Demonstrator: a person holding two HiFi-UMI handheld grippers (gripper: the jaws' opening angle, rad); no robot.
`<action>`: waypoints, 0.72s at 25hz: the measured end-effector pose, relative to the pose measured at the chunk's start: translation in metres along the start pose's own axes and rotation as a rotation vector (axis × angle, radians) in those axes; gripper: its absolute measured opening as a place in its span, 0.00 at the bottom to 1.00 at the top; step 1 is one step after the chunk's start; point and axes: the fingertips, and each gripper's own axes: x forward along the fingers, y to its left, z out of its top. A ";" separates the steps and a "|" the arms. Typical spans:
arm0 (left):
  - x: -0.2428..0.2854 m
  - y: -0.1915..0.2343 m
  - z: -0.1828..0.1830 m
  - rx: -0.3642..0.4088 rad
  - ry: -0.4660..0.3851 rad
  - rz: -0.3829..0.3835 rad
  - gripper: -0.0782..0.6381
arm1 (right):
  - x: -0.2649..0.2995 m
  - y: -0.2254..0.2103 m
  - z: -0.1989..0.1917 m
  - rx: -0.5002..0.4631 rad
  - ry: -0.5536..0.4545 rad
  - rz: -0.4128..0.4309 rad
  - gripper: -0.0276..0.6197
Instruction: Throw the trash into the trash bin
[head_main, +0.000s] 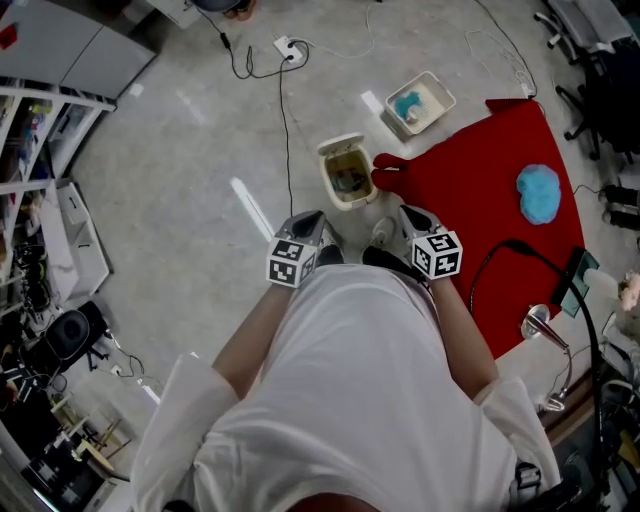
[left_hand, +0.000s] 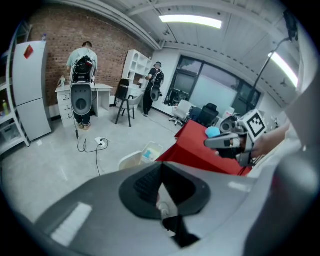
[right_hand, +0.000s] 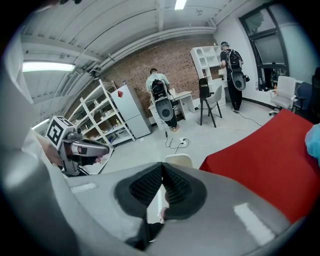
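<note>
Claws (left_hand: 160, 169) (right_hand: 162, 168) closed; bin (head_main: 329, 182) contents unclear.

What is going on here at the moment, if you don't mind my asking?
A person in a white shirt stands over a small open trash bin on the floor, holding the left gripper and the right gripper close to the body. The fingers of both are closed together with nothing visibly between them. A blue item lies on the red cloth beside the bin, so no trash is in hand yet.
</note>
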 end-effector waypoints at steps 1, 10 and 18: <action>0.001 -0.002 0.001 0.002 0.000 -0.002 0.12 | -0.002 -0.003 0.000 0.002 -0.001 -0.003 0.05; 0.014 -0.017 0.012 0.020 0.011 -0.017 0.12 | -0.023 -0.040 -0.002 0.045 -0.017 -0.070 0.05; 0.034 -0.032 0.013 0.013 0.032 -0.009 0.12 | -0.047 -0.098 -0.008 0.084 -0.019 -0.132 0.13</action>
